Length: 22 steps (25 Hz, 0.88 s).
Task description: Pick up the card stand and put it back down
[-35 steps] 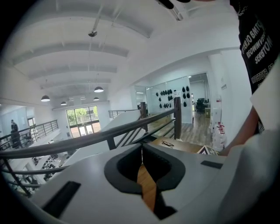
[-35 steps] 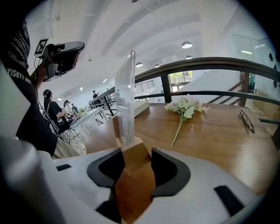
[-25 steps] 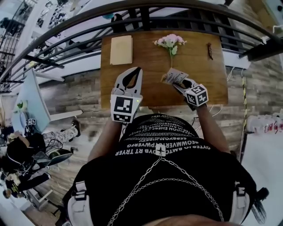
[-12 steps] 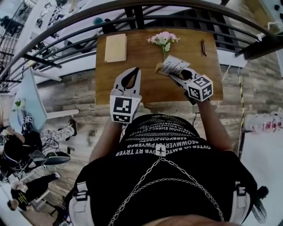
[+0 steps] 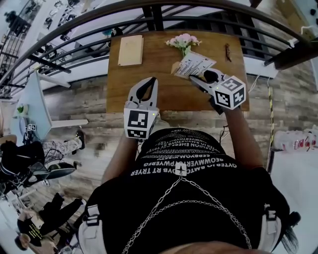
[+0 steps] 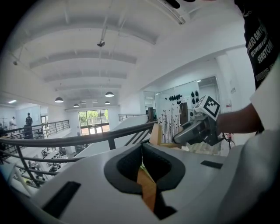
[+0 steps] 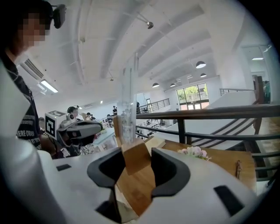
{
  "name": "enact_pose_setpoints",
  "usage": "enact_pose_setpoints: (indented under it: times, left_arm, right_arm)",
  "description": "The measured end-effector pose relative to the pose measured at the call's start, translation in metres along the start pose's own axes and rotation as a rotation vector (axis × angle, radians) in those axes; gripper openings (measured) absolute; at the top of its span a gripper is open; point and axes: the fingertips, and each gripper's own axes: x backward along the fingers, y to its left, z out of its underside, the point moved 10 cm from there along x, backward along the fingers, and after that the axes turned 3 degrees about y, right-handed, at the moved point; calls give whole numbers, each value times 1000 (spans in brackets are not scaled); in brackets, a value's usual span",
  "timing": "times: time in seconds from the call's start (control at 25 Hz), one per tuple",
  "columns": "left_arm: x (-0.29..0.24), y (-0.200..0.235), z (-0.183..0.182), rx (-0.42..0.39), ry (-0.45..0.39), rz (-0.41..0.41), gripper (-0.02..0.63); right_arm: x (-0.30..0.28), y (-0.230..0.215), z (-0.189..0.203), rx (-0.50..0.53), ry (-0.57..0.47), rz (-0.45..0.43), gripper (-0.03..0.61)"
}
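The card stand (image 5: pixel 194 64), a wooden block carrying a clear upright panel with a printed card, hangs tilted above the wooden table (image 5: pixel 169 94). My right gripper (image 5: pixel 197 77) is shut on its wooden base. In the right gripper view the base (image 7: pixel 136 158) sits clamped between the jaws (image 7: pixel 136 153), and the clear panel (image 7: pixel 127 105) rises above them. My left gripper (image 5: pixel 153 80) hovers over the table's near left part, shut with nothing in it. Its tips meet in the left gripper view (image 6: pixel 141 146).
A bunch of pink flowers (image 5: pixel 183 42) lies at the table's far middle. A beige pad (image 5: pixel 130 50) sits at the far left and a small dark object (image 5: pixel 228 52) at the far right. A black railing (image 5: pixel 149 15) runs behind the table.
My right gripper has risen with the card stand, which now shows higher and nearer the flowers. The left gripper has shifted a little over the table.
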Motion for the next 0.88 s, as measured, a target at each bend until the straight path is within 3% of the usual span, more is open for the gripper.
enact_pose_setpoints:
  times: [0.56,0.88]
  left_arm:
    - [25,-14,16,13,7,-19,29]
    - [27,-16,12,6,6,-12,29]
  right_arm:
    - [26,25,-37,41,-31,-48,189]
    - [29,30,-39,60,-28,-42,189]
